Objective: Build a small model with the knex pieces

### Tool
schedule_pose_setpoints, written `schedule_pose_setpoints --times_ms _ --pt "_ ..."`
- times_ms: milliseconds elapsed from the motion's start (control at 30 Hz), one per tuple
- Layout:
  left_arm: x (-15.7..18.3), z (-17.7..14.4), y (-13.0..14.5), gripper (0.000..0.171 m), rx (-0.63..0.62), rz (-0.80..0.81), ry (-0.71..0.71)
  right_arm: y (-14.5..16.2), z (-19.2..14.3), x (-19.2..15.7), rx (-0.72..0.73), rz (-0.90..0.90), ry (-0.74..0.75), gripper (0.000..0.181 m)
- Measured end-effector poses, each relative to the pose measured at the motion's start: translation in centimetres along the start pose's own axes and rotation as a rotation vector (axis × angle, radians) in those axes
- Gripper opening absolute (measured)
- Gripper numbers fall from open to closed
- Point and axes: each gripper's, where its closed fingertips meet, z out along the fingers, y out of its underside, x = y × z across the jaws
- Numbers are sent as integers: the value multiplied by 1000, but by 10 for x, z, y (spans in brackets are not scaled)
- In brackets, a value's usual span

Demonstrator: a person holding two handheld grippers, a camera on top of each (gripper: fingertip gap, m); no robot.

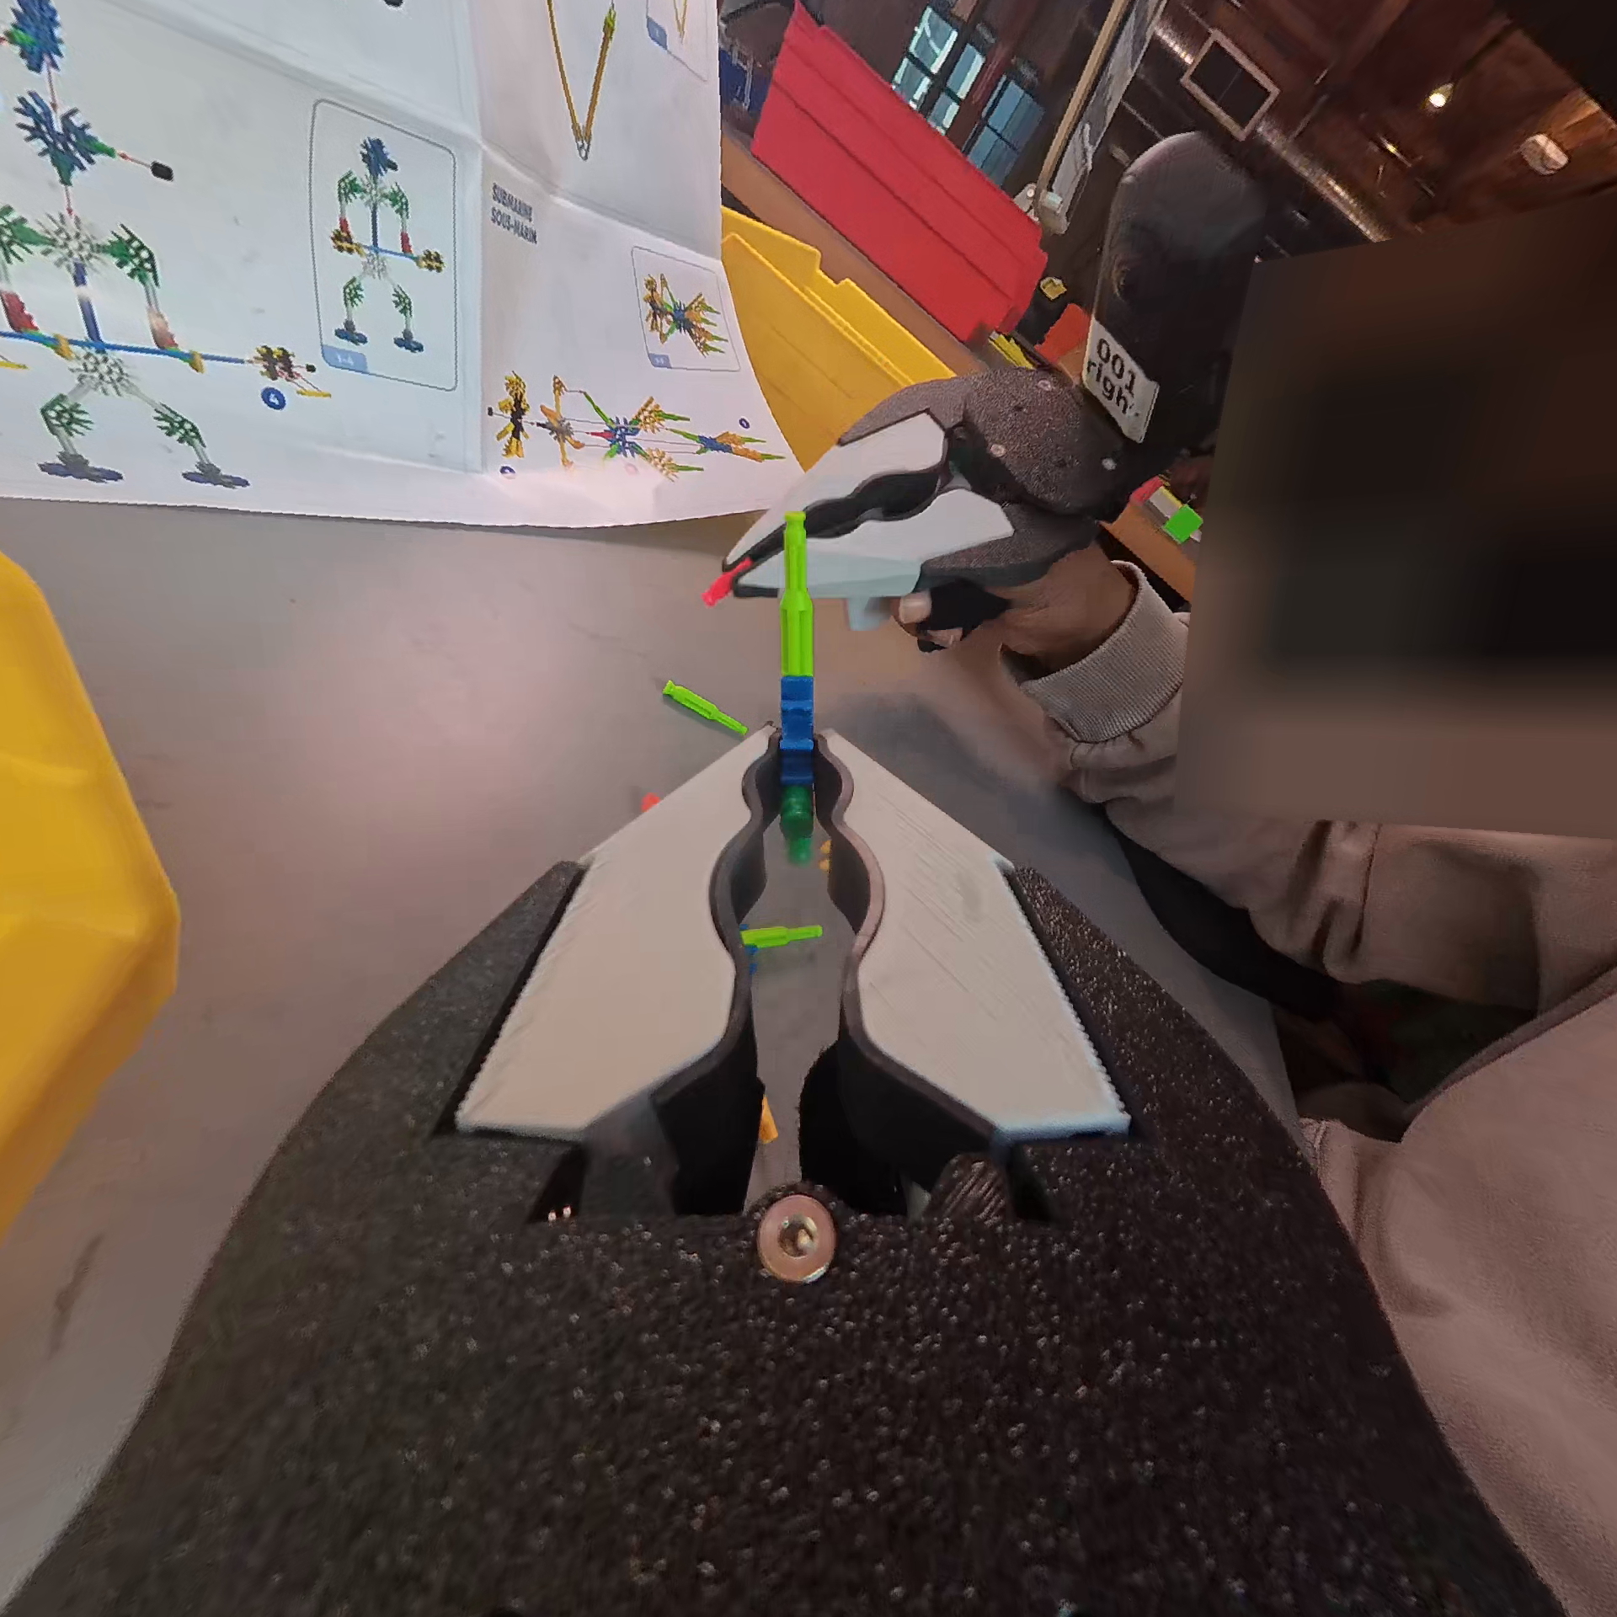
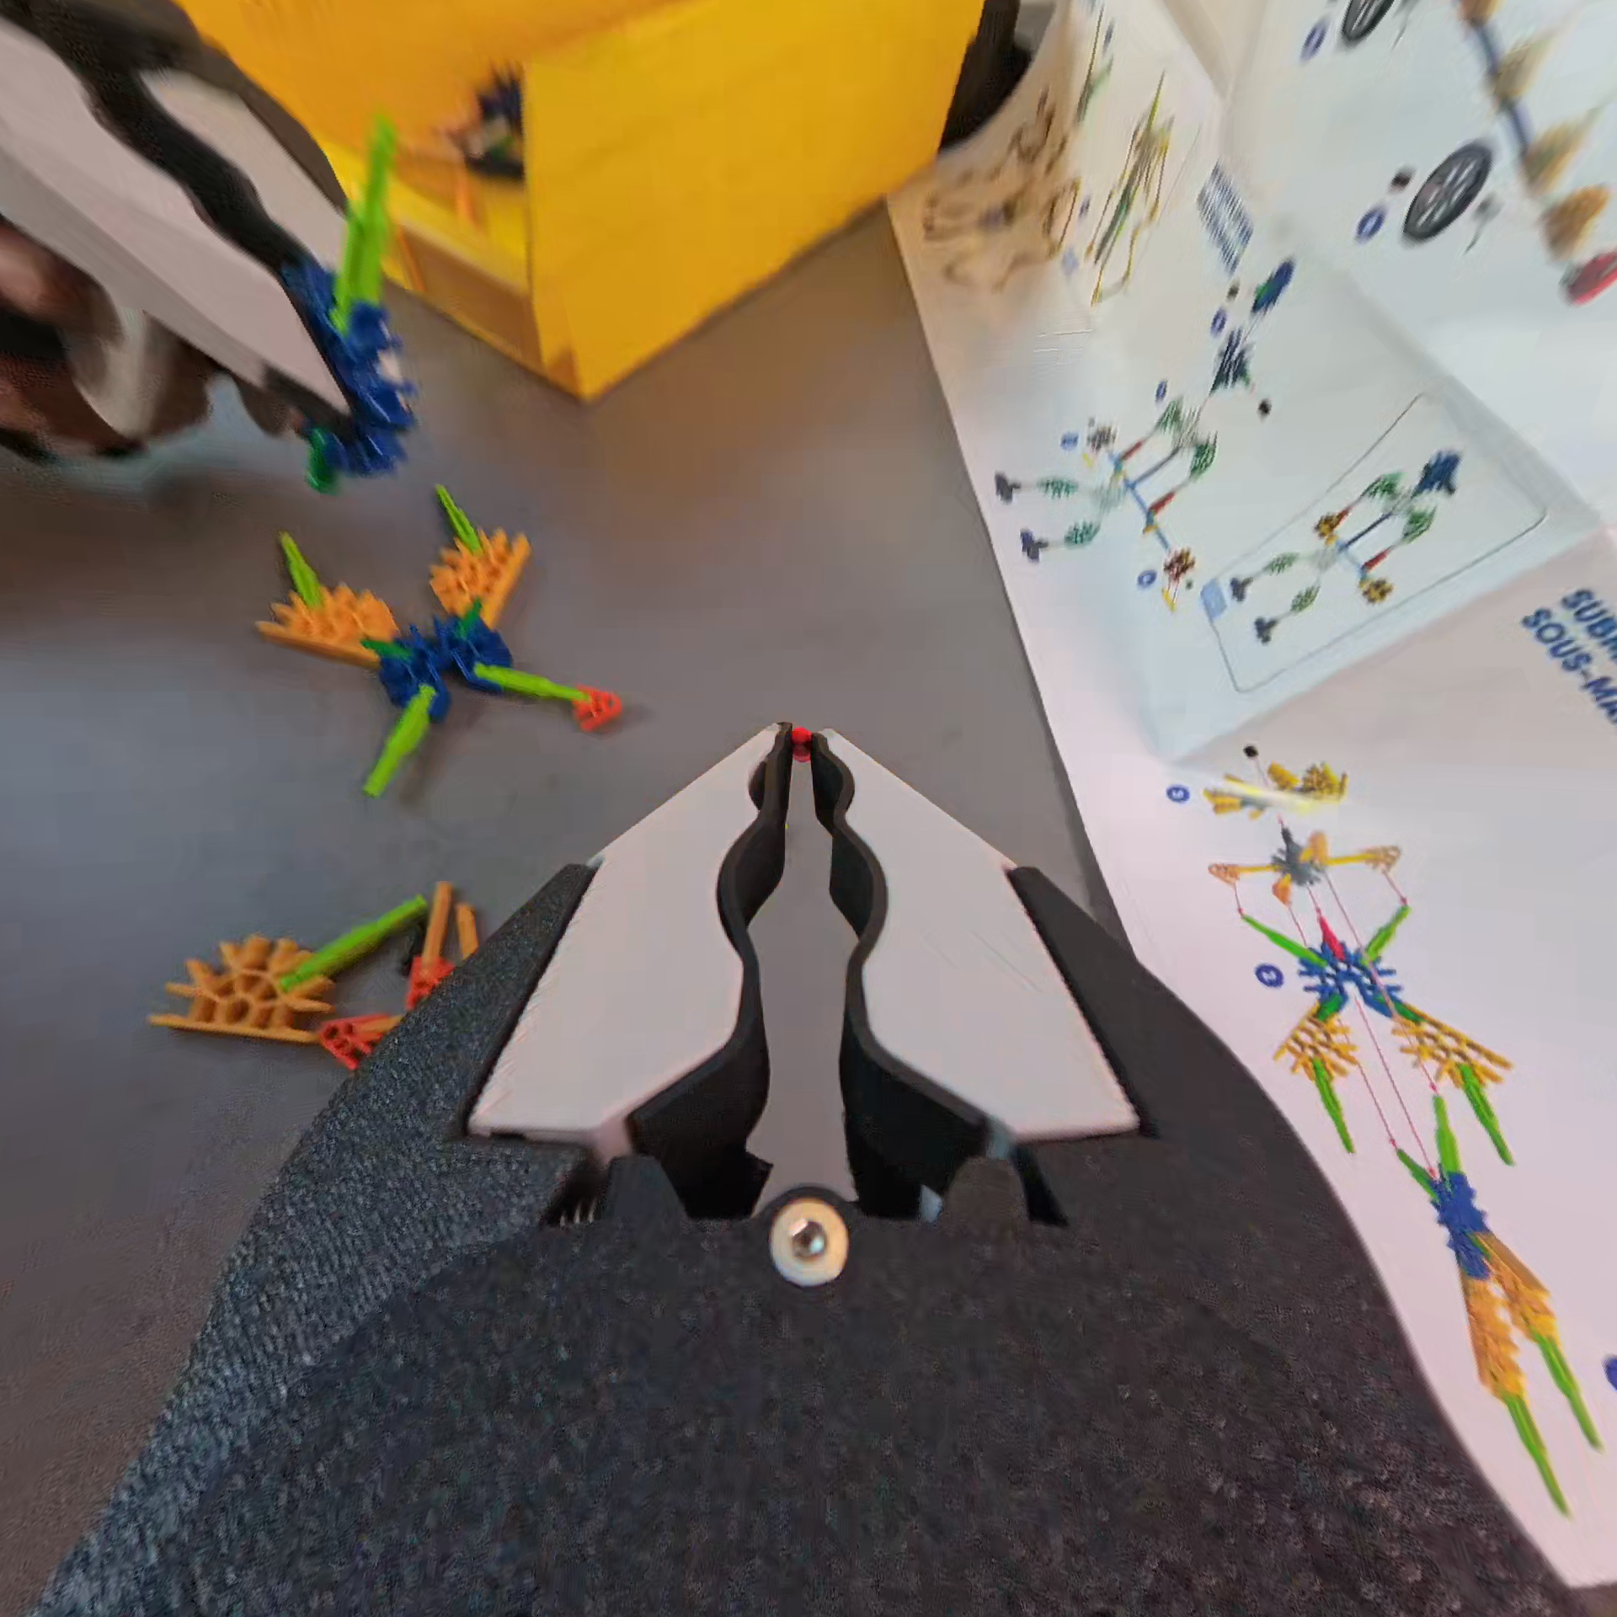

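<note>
My left gripper (image 1: 796, 739) is shut on a blue connector (image 1: 796, 722) that carries a light green rod (image 1: 796, 604) pointing up and a darker green rod (image 1: 794, 822) below. It holds this above the grey table. The same piece shows blurred in the right wrist view (image 2: 363, 367). My right gripper (image 2: 801, 744) is shut on a thin red rod (image 2: 801, 739). In the left wrist view the right gripper (image 1: 744, 569) is just behind the light green rod's top, with the red rod's tip (image 1: 717, 592) sticking out to the left.
A built piece of orange fans, blue hub and green rods (image 2: 437, 647) lies on the table (image 2: 700, 569). More loose orange, red and green parts (image 2: 297, 989) lie nearer. A yellow bin (image 2: 700, 175) stands behind. An instruction sheet (image 2: 1312, 700) lies at right. Loose green rods (image 1: 704, 707) lie on the table. The tips of one gripper are about 12 centimetres away from the tips of the other.
</note>
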Motion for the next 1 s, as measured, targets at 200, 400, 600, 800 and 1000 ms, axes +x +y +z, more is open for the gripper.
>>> schedule_pose_setpoints --times_ms 200,400,600,800,1000 --pt "-4 1 5 6 -18 -20 -3 48 19 17 -223 -117 130 3" --pt "-4 3 8 6 -34 -28 1 52 18 18 -229 -65 107 13" --pt "0 5 12 6 -67 7 7 -12 -3 3 84 7 10 19" --pt "32 14 32 5 -201 140 124 -53 -14 -90 246 72 -472 23" --pt "45 18 58 5 -351 228 155 -35 -11 -126 149 -49 -595 7"
